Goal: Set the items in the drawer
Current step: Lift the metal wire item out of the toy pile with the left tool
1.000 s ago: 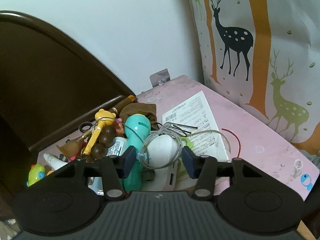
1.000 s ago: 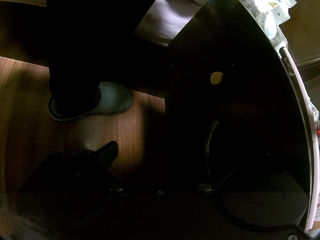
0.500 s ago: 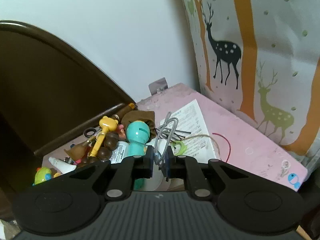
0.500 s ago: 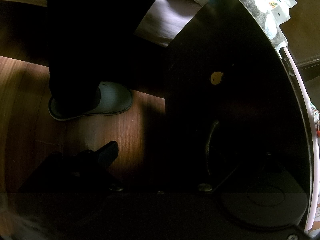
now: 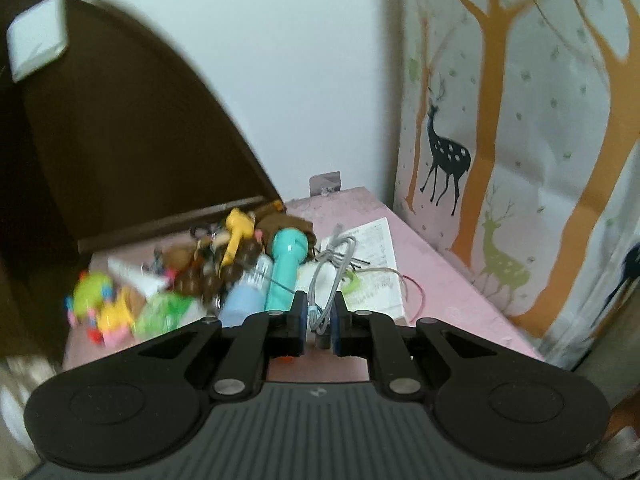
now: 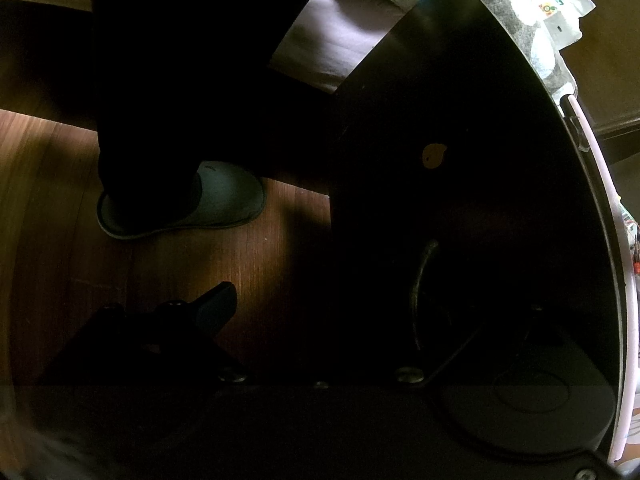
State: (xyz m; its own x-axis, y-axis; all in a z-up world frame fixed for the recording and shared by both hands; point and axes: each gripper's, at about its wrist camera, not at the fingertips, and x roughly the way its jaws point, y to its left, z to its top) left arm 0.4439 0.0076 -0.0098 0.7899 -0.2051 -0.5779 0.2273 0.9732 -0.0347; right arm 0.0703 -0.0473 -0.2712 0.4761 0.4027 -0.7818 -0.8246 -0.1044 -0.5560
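Note:
My left gripper is shut on a coiled grey cable and holds it above the pink tabletop. Behind it lies a pile of items: a teal cylinder, a light blue bottle, a yellow toy, brown beads and a white printed leaflet. My right gripper points down beside the dark drawer front with its curved handle. One right finger shows over the wooden floor; the other is lost in shadow.
A dark brown cabinet side stands left of the pile. A deer-print curtain hangs on the right. Small colourful toys lie at the pile's left. A foot in a grey slipper stands on the floor near the drawer.
My left gripper closed on the grey cable and lifted it up and back from the pile. The right gripper has not moved.

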